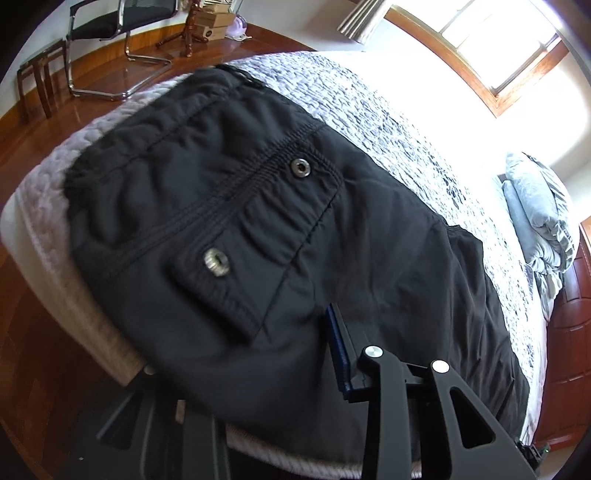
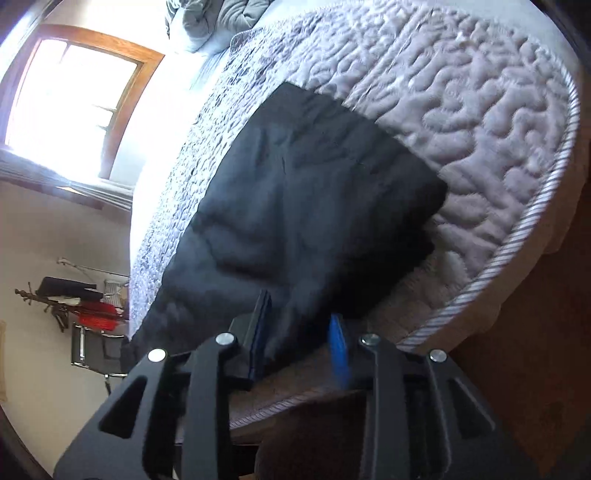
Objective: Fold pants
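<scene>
Black pants point(image 1: 229, 192) lie on the quilted mattress point(image 1: 369, 107), waistband and two metal snaps point(image 1: 300, 168) facing up. Their near edge hangs over the bed's side. On my left gripper point(image 1: 295, 332) only one blue-padded finger point(image 1: 338, 347) shows, resting on top of the cloth. The other finger is hidden under the overhanging fabric, so cloth lies between the jaws. In the right wrist view the leg end of the pants point(image 2: 295, 192) reaches the mattress corner. My right gripper point(image 2: 299, 310) stands open, a fold of the fabric lying loosely between its blue pads point(image 2: 340, 350).
The mattress edge point(image 2: 480, 295) with corded trim runs close on the right, with wooden floor point(image 1: 22, 332) below. A grey blanket pile point(image 1: 543, 221) sits at the head of the bed. A chair point(image 1: 110, 22), a stool and boxes stand across the floor. A bright window point(image 2: 66, 103) lights the bed.
</scene>
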`<state>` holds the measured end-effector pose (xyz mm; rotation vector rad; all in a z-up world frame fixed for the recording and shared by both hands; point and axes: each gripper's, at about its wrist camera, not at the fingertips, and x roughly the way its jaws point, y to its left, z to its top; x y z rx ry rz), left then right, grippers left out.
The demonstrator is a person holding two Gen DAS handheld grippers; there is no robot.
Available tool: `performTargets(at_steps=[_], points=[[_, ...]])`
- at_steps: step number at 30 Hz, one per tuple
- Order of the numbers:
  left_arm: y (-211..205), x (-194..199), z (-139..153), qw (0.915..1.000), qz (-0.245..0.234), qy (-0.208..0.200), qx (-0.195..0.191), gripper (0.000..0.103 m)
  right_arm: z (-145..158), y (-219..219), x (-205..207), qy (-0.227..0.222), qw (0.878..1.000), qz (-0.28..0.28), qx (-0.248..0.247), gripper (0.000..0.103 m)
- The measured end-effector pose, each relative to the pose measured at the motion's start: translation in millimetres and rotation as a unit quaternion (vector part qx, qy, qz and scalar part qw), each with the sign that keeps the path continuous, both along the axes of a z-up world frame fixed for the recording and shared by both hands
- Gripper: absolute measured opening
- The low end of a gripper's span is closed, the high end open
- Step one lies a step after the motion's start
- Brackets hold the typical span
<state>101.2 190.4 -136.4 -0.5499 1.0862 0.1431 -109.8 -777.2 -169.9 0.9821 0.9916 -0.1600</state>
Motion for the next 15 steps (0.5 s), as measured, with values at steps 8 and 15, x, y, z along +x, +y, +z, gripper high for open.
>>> performTargets(at_steps=[8, 15], points=[[5, -34, 16, 0.9998, 0.013, 0.0, 0.015, 0.054, -8, -25, -41, -0.002, 0.997, -0.053, 0.051, 0.039], [11, -44, 15, 0.9995, 0.032, 0.005, 0.001, 0.055, -23, -35, -35, -0.018, 0.995, -0.062, 0.073, 0.039]])
